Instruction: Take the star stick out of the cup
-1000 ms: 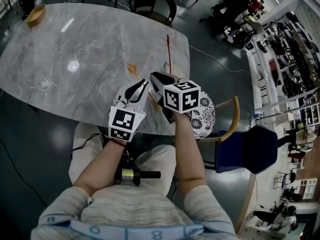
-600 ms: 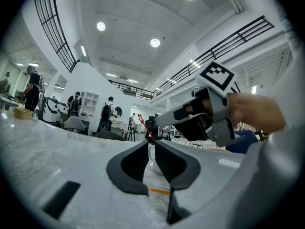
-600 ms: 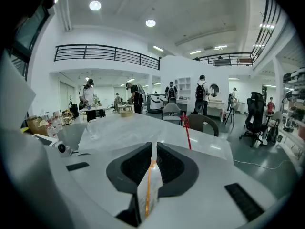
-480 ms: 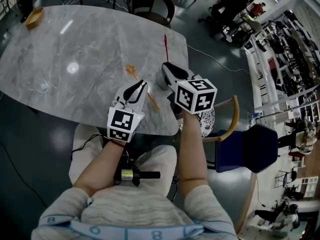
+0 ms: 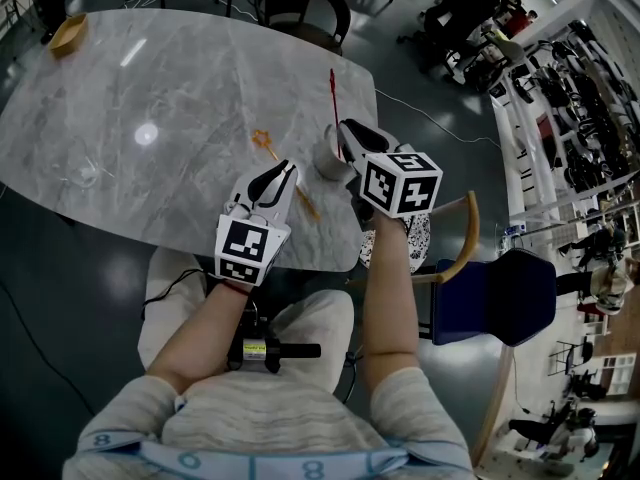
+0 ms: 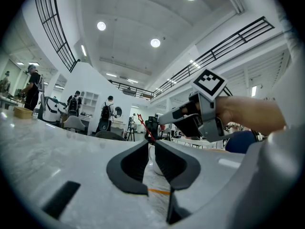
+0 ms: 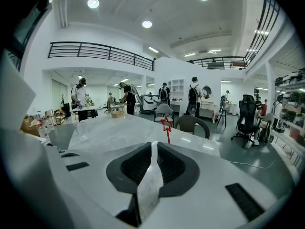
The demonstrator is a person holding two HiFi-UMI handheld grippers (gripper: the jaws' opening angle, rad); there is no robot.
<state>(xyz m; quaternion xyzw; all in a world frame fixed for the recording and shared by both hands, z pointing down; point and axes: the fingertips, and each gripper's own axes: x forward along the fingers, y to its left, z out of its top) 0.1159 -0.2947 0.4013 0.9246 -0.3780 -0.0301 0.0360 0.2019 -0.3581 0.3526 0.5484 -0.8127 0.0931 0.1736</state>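
1. Plainly, the job is not done: the red star stick point(image 5: 334, 103) stands in the cup point(image 5: 325, 158) near the counter point(image 5: 150, 78) edge, its star well above the rim.
2. An orange star stick point(image 5: 266, 141) lies flat on the counter, out of the cup. It is just beside the left tongs point(image 6: 150, 144), whose jaws are together on nothing.
3. The right tongs point(image 7: 152, 146) sit at the cup, jaws together too. In the right gripper view the red stick rises just beyond the right jaw's tip, not in the slit, so I judge it not gripped.
4. Left to do: take hold of the red stick and lift it clear.
5. Hard to tell: the cup's inside and the stick's lower end are hidden. The right gripper view shows no cup, and the left gripper view shows only a sliver of it between the jaws.
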